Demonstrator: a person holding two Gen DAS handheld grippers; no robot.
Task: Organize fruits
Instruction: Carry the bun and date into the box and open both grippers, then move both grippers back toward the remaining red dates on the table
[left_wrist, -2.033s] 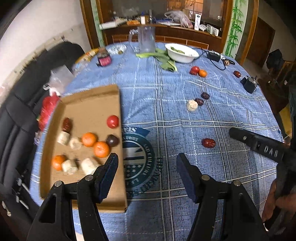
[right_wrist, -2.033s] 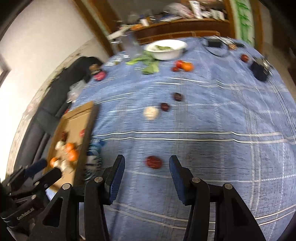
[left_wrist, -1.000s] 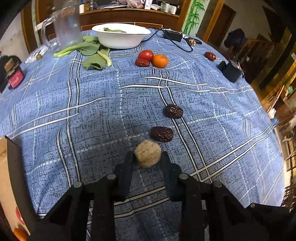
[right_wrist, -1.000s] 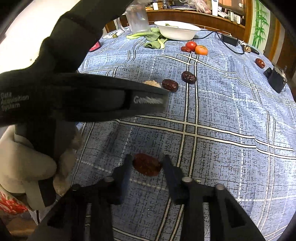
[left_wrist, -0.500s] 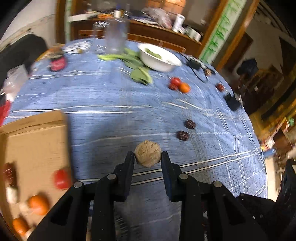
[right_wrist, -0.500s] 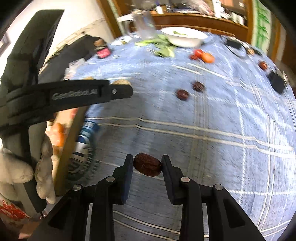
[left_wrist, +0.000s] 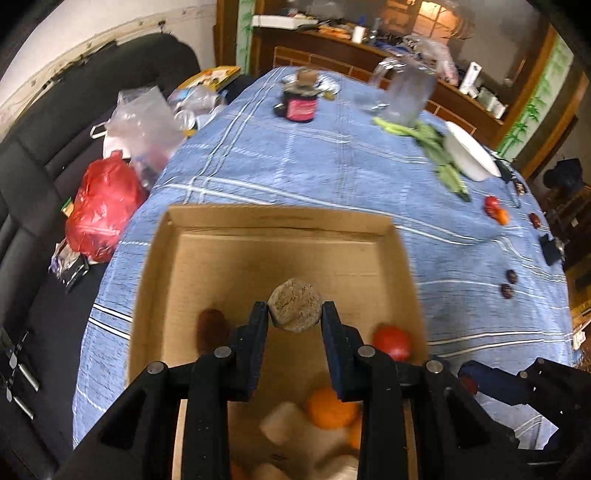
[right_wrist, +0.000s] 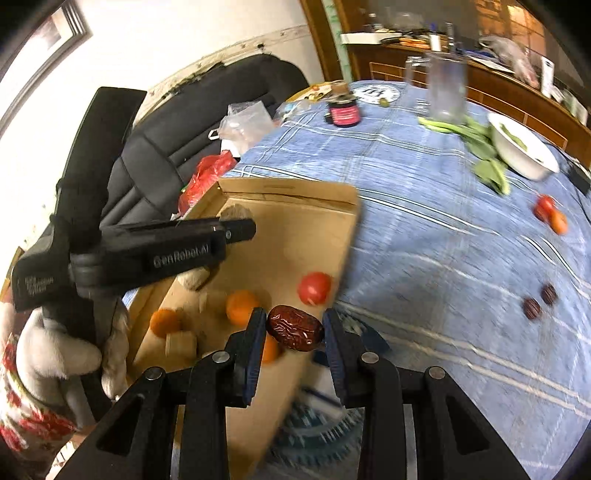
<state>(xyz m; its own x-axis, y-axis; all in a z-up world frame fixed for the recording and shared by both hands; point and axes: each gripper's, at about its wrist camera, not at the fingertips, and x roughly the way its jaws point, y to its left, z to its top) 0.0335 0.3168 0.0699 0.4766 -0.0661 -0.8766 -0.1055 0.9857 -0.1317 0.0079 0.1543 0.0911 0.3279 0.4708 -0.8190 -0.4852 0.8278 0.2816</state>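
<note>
The left gripper (left_wrist: 294, 314) is clenched on a round tan ball (left_wrist: 294, 309) with a rough, crumbly, grainy surface; both dark pads press its sides, low in the centre of the left wrist view. Behind and below it lies the open cardboard tray (left_wrist: 280, 221), filling the middle of that frame. On the tray floor, a dark red date (left_wrist: 211, 328) sits left of the jaws, a red tomato (left_wrist: 392, 341) to the right, and an orange fruit (left_wrist: 330, 408) with blurred pale chunks (left_wrist: 284, 422) shows between the gripper's arms at the bottom.

The right gripper (right_wrist: 294, 330) is clamped on a wrinkled, glossy, dark red-brown date (right_wrist: 294, 328), held lengthwise between its pads at lower centre of the right wrist view, over the tray's right edge (right_wrist: 347, 240). In that view the tray holds a tomato (right_wrist: 314, 288), two oranges (right_wrist: 242, 306) and pale cubes (right_wrist: 180, 343), and the left gripper crosses the left of the frame, gripped by a white-gloved hand (right_wrist: 55, 350).

The tray rests on a blue checked tablecloth (left_wrist: 332, 162). Still loose on the cloth, at the right edge of the left wrist view, are two dark dates (left_wrist: 509, 283) and, higher, a tomato beside a small orange (left_wrist: 495, 210). A white bowl (left_wrist: 469, 155) with green leaves (left_wrist: 439, 158) stands at upper right, a dark jar (left_wrist: 301, 103) at upper centre, and a red plastic bag (left_wrist: 101, 210) lies off the table at left.
</note>
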